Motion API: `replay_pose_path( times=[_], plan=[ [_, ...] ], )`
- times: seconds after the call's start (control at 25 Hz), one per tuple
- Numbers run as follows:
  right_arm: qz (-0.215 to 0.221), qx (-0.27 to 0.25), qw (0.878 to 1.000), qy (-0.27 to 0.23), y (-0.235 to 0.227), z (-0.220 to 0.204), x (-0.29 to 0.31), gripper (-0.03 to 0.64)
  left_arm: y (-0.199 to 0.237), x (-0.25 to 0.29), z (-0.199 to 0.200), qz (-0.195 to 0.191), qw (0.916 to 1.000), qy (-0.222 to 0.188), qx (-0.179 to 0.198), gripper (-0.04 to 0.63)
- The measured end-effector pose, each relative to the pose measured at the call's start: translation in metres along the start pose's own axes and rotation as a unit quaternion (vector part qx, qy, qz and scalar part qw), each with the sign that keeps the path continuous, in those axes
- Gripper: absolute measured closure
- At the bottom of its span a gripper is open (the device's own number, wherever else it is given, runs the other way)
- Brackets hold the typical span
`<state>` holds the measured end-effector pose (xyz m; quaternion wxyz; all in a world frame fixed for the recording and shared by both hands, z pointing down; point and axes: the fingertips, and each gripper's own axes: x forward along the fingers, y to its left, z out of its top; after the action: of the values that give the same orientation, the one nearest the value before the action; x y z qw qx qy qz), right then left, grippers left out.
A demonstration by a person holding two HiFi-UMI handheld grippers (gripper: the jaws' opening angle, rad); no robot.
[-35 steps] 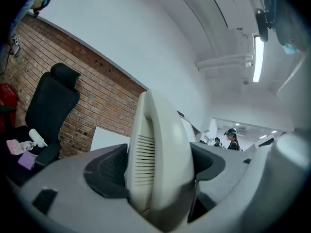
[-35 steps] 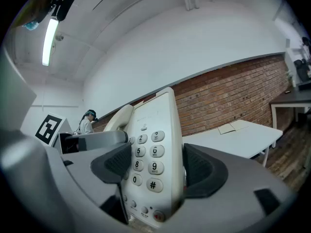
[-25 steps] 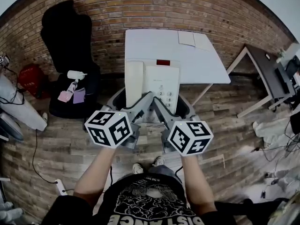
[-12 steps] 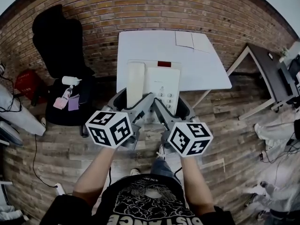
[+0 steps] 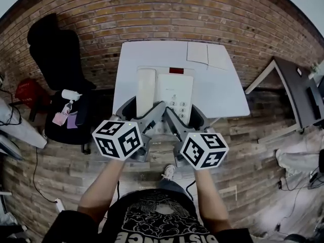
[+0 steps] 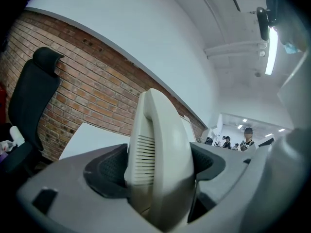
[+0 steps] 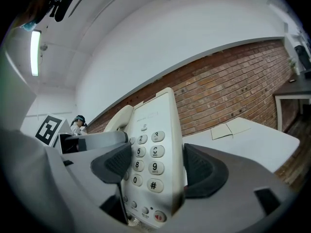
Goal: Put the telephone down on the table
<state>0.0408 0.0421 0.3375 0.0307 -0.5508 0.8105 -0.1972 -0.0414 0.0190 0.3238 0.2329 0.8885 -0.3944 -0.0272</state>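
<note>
Telephone (image 5: 167,92), a cream desk set with its handset in the cradle, is held up by both tools at the near edge of the white surface (image 5: 223,90). In the head view its far part lies over the top, while its near end is covered by the jaws and the two marker cubes. No view shows whether it touches the surface. The left hand-held gripper (image 5: 147,113) is clenched on the handset (image 6: 160,144), whose slotted end fills the space between the dark pads (image 6: 104,171). From that side the keypad is hidden behind it. The right hand-held gripper (image 5: 185,116) grasps the keypad side of the body, its pads pressed against both edges beside the number keys (image 7: 148,154). A bit of coiled cord (image 7: 127,222) shows at the bottom and is cut off there. Two sheets of paper (image 5: 207,54) lie at the far right corner of the surface. A black office chair (image 5: 55,49) stands to the left against the brick wall (image 5: 152,14), with small items on its seat too small to name.
</note>
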Motion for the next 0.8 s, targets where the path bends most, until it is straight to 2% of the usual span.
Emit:
replay_pose_path(
  times=[0.48, 0.8],
  plan=[
    [0.022, 0.003, 1.0, 0.014, -0.077, 0.037, 0.039, 0.29, -0.004, 0.09, 0.012, 0.024, 0.9997, -0.003, -0.007, 0.216],
    [0.041, 0.009, 0.999, 0.031, -0.104, 0.04, 0.06, 0.29, 0.004, 0.12, 0.01, 0.049, 0.9987, 0.0, -0.014, 0.216]
  ],
)
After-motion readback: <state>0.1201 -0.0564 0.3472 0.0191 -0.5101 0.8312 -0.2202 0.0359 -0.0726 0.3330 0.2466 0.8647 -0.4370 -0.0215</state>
